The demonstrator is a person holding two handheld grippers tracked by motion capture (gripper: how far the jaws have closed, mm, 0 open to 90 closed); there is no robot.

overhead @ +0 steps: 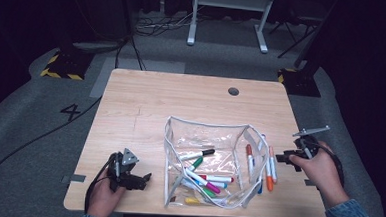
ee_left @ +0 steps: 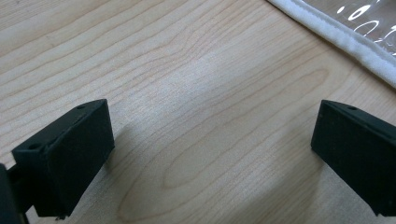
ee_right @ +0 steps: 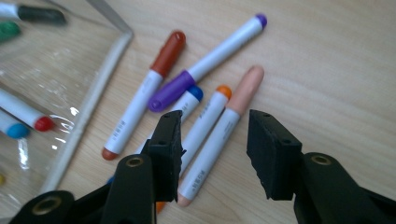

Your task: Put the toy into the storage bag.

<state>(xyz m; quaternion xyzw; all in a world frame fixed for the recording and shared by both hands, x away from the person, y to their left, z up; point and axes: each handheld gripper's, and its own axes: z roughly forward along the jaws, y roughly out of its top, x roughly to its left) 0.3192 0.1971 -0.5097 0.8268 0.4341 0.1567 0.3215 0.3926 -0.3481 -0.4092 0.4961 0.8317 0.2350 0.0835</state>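
The right tool (ee_right: 212, 154) is seen with its jaws parted and nothing pressed between the pads. The peach marker (ee_right: 223, 128) lies in the gap beneath them, on the table (ee_right: 327, 60). Its long axis runs nearly straight away from the tool, cap end farthest, so the jaws stand either side of the barrel. Just beside it on the left lie an orange marker (ee_right: 205, 122), a blue one (ee_right: 189, 100), a purple one (ee_right: 205, 63) laid crosswise and a brown one (ee_right: 140, 102), all outside the clear pouch (ee_right: 88, 107).

In the high view this loose group (overhead: 267, 165) is found at the pouch's right wall, close to the right tool (overhead: 284, 157). The left tool (overhead: 145, 178) is set at the pouch's other side, jaws wide open over bare wood. It is judged that the right hand is the nearer, and that closing across the barrel would serve.
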